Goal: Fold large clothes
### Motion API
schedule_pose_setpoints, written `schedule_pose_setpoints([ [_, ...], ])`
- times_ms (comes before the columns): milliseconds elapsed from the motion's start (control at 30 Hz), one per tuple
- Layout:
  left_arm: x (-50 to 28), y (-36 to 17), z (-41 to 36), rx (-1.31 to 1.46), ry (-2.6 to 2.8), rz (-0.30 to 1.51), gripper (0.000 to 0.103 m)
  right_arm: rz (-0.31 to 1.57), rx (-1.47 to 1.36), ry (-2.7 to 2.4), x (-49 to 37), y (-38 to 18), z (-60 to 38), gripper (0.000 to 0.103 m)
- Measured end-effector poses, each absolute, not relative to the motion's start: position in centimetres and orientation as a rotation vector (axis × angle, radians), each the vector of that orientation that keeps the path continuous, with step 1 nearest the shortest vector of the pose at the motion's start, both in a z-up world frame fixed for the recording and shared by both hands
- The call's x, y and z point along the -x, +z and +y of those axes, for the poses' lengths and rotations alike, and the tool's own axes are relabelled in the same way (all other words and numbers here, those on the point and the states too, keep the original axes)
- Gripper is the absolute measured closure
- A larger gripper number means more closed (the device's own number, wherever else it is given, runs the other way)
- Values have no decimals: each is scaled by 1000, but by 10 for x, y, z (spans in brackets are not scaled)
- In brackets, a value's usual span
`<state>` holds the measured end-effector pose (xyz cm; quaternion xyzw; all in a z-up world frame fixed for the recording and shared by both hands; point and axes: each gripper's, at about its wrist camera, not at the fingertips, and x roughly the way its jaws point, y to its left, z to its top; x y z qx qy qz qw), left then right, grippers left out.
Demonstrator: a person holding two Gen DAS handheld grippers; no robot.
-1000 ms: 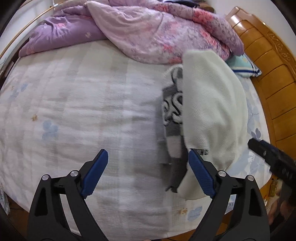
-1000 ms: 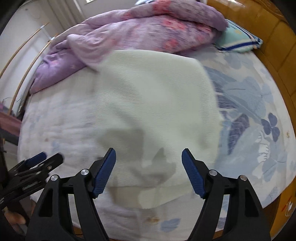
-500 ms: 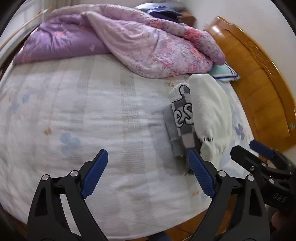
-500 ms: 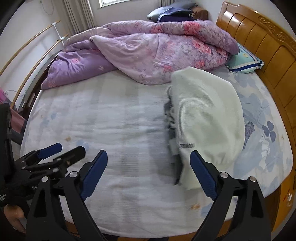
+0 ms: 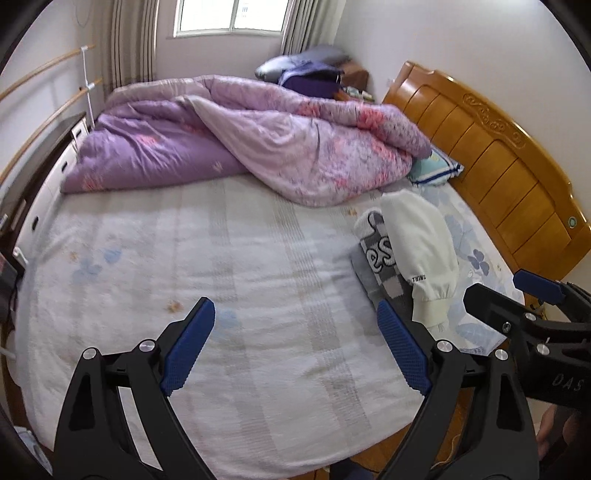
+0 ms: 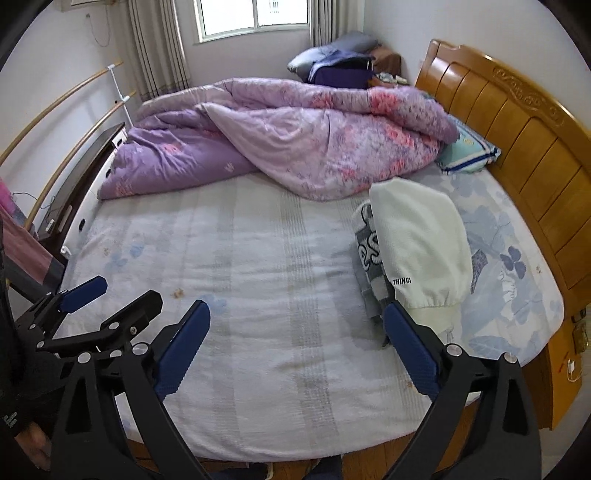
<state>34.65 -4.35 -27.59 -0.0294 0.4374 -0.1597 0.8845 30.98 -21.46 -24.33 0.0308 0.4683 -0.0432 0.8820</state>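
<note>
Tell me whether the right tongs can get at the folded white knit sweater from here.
Probably yes. The right tongs, jaws opening with nothing between them, face the folded white knit sweater, which lies uncovered atop the grey patterned garment; only bare bedsheet lies between.

Soft daylight came from the window [image 5: 231, 16], slightly blown out; fisheye edges curved darkly, bed [image 5: 258, 266] mildly blurred.

The bed [image 6: 258, 332] fills the frame; a folded white garment [image 6: 421, 243] overlaps a grey one [image 6: 369, 258] at right, a purple quilt [image 6: 280, 140] and pillow [image 6: 469, 151] above.
</note>
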Motion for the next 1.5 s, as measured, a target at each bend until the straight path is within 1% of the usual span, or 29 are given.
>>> schedule_pose_setpoints([
  [100, -326, -240, -33, -3, -273, 798, 13, 944, -54, -86, -301, -221, -202, 10],
  [267, -317, -207, -20, -5, -278, 780, 11, 905, -18, -94, -286, -191, -188, 9],
  [433, -305, -173, -15, -38, -257, 719, 10, 867, -1, -92, -271, -165, -177, 9],
  [500, -300, -161, -11, -39, -228, 702, 6, 844, 9, -85, -266, -151, -173, 8],
  [633, -295, -143, -3, -2, -233, 691, 6, 813, 16, -87, -259, -133, -168, 8],
  [967, -286, -105, -1, 17, -268, 638, 6, 727, 43, -88, -243, -94, -161, 8],
  [1100, -284, -97, 0, 17, -259, 615, 6, 713, 30, -90, -242, -87, -161, 8],
  [1500, -289, -92, 2, 28, -268, 591, 6, 690, 33, -94, -242, -80, -163, 8],
])
